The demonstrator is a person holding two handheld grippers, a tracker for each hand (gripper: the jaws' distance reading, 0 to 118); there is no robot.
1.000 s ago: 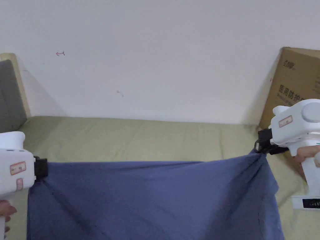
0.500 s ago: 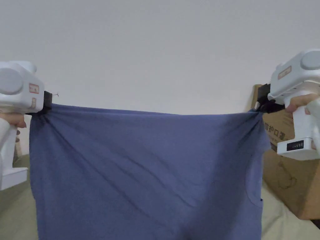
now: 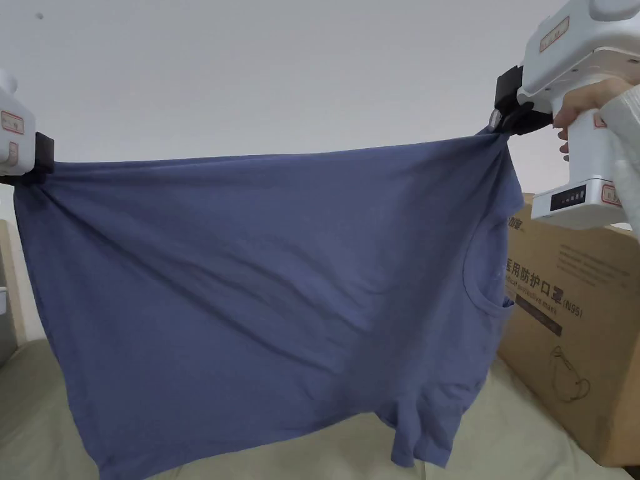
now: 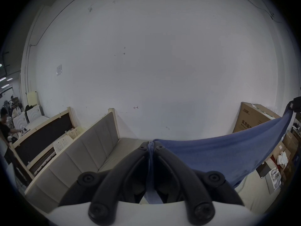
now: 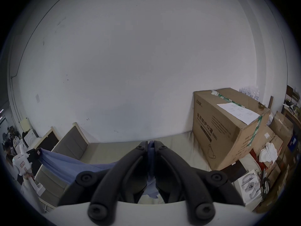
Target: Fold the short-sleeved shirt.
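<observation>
I hold one blue short-sleeved shirt (image 3: 269,281) stretched in the air above the bed (image 3: 550,431), my left tongs (image 4: 151,144) and right tongs (image 5: 151,142) each clenched on a top corner. One cardboard box (image 3: 575,325) with printed writing stands at the bed's right edge.

Shirt (image 3: 262,281) plain slate blue – tongs (image 4: 151,144) black, white bodies; bed (image 3: 531,437) pale olive, cardboard box (image 3: 581,325) brown, wall (image 3: 281,75) white.
</observation>
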